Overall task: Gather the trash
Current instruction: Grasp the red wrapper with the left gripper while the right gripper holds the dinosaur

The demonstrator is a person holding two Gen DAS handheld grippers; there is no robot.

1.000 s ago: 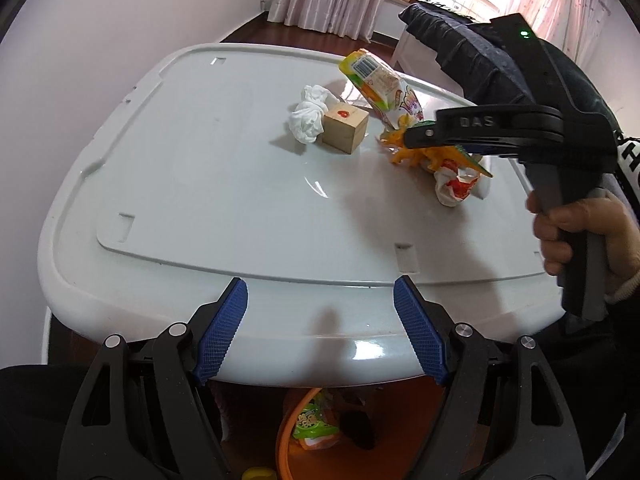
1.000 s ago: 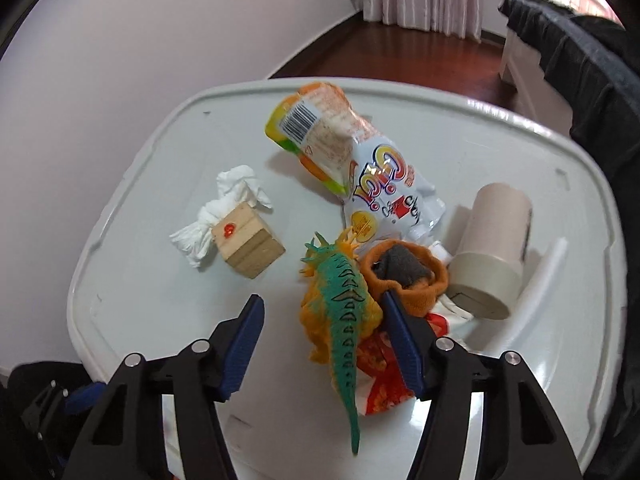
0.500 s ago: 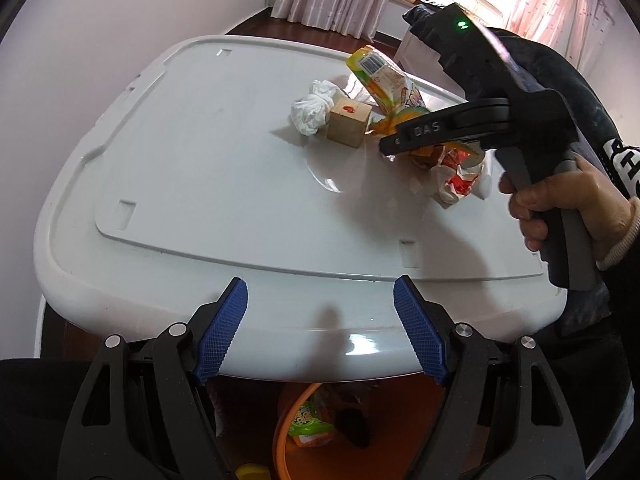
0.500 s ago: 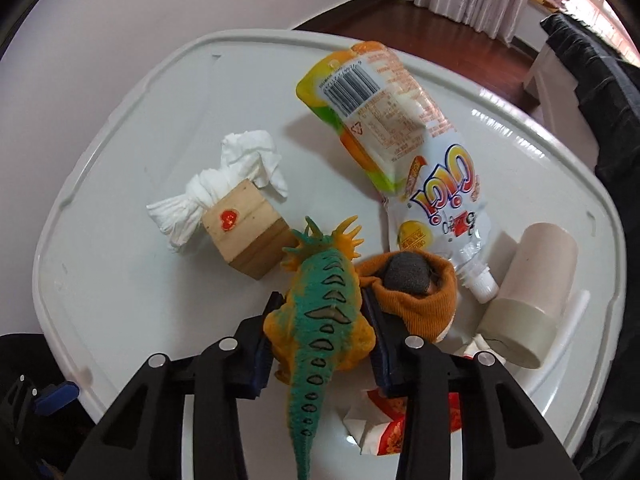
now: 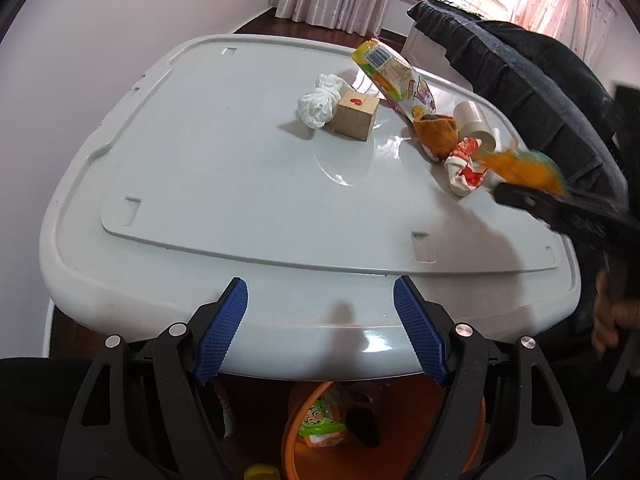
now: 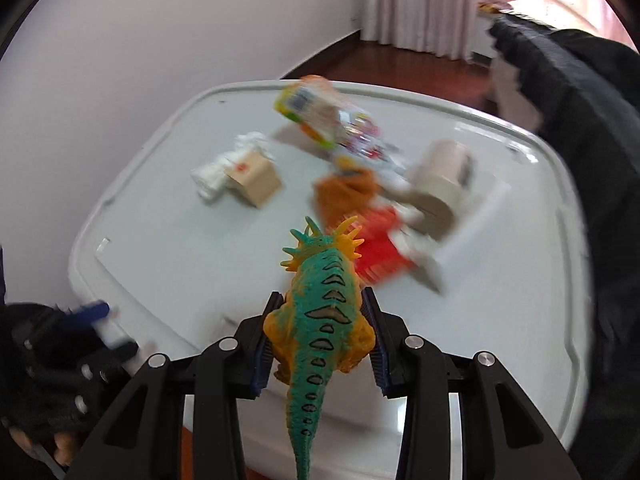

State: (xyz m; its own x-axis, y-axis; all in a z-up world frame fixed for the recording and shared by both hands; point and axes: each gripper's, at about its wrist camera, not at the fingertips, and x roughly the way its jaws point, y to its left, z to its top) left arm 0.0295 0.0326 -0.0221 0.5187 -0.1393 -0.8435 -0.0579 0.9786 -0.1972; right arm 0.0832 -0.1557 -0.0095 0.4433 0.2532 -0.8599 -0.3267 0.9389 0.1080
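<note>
My left gripper (image 5: 320, 328) sits with its blue pads well apart and nothing between them, at the near edge of the white desk (image 5: 224, 184). Below it, under the desk edge, I see an orange bin (image 5: 292, 432) with a green wrapper inside.

Ahead of the left gripper and to its right lies the clutter. Going left to right: a crumpled white tissue (image 5: 320, 102) touching a wooden block (image 5: 356, 116) with a red mark on top; then a printed snack pouch (image 5: 394, 76), its long axis running away from me, barcode end farthest; an orange sock (image 5: 436, 134) at the pouch's near end; a roll of tape (image 5: 474, 122) lying on its side just beside the sock; and a crumpled red-and-white wrapper (image 5: 464, 164) nearest the right gripper.

My right gripper (image 6: 320, 336) has just been closing, and its pads are now clamped on the flanks of a toy dinosaur (image 6: 324, 308). The dinosaur's long axis runs straight along the gripper's fingers: its spiked head points forward, away from me, and its green tail trails back between the fingers toward the camera. Its green back faces up. It appears lifted clear of the desk, above the near right part, with the red wrapper just ahead of its head. From the left wrist view the dinosaur is only an orange and green blur at the right gripper's tip.
</note>
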